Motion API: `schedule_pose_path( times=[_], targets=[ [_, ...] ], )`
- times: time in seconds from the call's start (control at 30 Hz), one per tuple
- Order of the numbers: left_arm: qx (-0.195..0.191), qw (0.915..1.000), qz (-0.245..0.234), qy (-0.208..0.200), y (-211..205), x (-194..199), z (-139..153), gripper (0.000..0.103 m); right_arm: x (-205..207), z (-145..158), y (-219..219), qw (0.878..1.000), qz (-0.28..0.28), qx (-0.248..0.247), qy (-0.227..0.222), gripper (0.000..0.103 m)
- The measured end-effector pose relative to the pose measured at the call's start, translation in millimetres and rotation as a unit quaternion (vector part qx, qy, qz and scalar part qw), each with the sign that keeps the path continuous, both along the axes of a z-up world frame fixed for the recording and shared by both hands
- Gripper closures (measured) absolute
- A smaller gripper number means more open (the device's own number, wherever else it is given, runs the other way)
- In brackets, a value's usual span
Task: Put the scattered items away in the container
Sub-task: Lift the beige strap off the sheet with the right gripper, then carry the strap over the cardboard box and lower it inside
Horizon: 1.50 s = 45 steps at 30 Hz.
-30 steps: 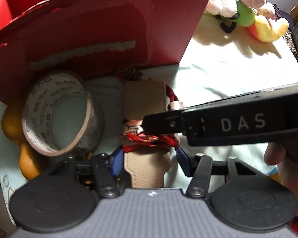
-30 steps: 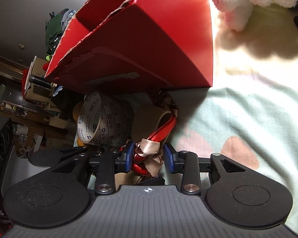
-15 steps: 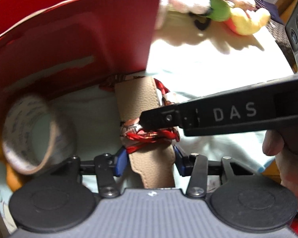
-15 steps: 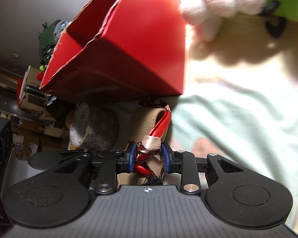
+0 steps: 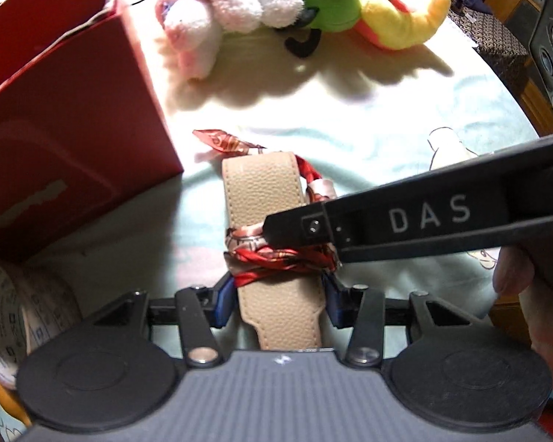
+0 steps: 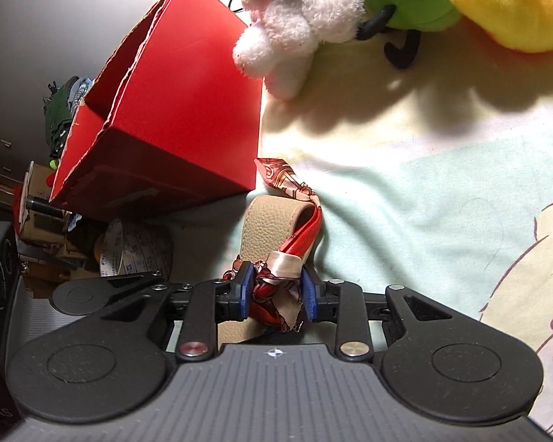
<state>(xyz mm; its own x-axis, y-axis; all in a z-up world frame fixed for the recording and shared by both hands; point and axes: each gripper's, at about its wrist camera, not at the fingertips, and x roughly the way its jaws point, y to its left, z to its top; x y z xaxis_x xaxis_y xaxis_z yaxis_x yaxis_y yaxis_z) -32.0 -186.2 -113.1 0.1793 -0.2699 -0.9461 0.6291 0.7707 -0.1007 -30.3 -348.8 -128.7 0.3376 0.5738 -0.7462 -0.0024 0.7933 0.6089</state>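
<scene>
— So where's the strap lying, as you see it?

— Dead centre in both views. In the left wrist view the tan leather strap [image 5: 265, 199] runs straight up the middle, long axis in line with my left claw [image 5: 278, 296], near end between the blue pads. That claw stands a little wider than the strap, and I can't tell whether the pads touch it.

— And the right one?

— My right claw [image 6: 276, 294] is pinched onto the red scarf [image 6: 276, 276] knotted round the strap; cloth is bunched between its pads. In the left view it reaches in from the right edge, across the strap, so it's the one with a sure hold.

— Which way to the container?

— The red box [image 6: 188, 110] sits to the upper left of both claws, its near corner just beside the strap's far end, open top tilted away. I judge the carry goes up and left, over that wall.

— Count it for me.

— One strap, one scarf, one box. One tape roll [image 5: 22, 316] at lower left, with something orange behind it. Two plush toys along the top: one pink and white [image 5: 225, 3], one green and yellow [image 5: 379, 11].
</scene>
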Motion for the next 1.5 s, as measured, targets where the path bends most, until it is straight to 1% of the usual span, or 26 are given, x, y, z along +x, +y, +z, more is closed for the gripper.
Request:
schedule_pose_path(
  times=[0.1, 0.2, 0.3, 0.4, 0.5, 0.67, 0.8, 0.9, 1.1, 1.3, 1.5],
  targets=[
    [0.002, 1.0000, 0.000, -0.001, -4, 3, 0, 0.056, 7, 2, 17, 1.000, -0.003, -0.001, 0.001, 0.066],
    [0.009, 0.9999, -0.004, -0.004, -6, 3, -1, 0.056, 10, 2, 16, 1.000, 0.000, -0.004, 0.001, 0.066],
    [0.014, 0.9999, -0.008, -0.003, -12, 6, -3, 0.056, 10, 2, 14, 1.000, -0.002, -0.002, 0.002, 0.069],
    [0.010, 0.9999, -0.013, 0.001, -19, 11, -4, 0.056, 11, 7, 12, 1.000, -0.010, -0.007, -0.001, 0.070],
    [0.006, 0.9996, -0.029, -0.004, -27, 11, 0, 0.056, 10, 13, 5, 1.000, -0.023, -0.013, -0.006, 0.071],
    [-0.016, 0.9976, -0.063, -0.025, -45, 15, 18, 0.056, 7, 34, -12, 0.997, -0.062, -0.022, -0.028, 0.071],
    [-0.040, 0.9942, -0.087, -0.049, -55, 20, 40, 0.056, 5, 57, -24, 0.993, -0.093, -0.032, -0.057, 0.071],
    [-0.057, 0.9918, -0.095, -0.064, -57, 25, 56, 0.056, 5, 76, -25, 0.990, -0.109, -0.042, -0.083, 0.071],
    [-0.087, 0.9870, -0.096, -0.095, -45, 41, 93, 0.056, 17, 110, -9, 0.982, -0.117, -0.053, -0.139, 0.072],
    [-0.105, 0.9829, -0.081, -0.128, -15, 63, 124, 0.056, 36, 138, 20, 0.975, -0.097, -0.067, -0.189, 0.072],
    [-0.105, 0.9800, -0.061, -0.158, 24, 86, 146, 0.056, 61, 156, 55, 0.971, -0.070, -0.065, -0.218, 0.072]
  ],
)
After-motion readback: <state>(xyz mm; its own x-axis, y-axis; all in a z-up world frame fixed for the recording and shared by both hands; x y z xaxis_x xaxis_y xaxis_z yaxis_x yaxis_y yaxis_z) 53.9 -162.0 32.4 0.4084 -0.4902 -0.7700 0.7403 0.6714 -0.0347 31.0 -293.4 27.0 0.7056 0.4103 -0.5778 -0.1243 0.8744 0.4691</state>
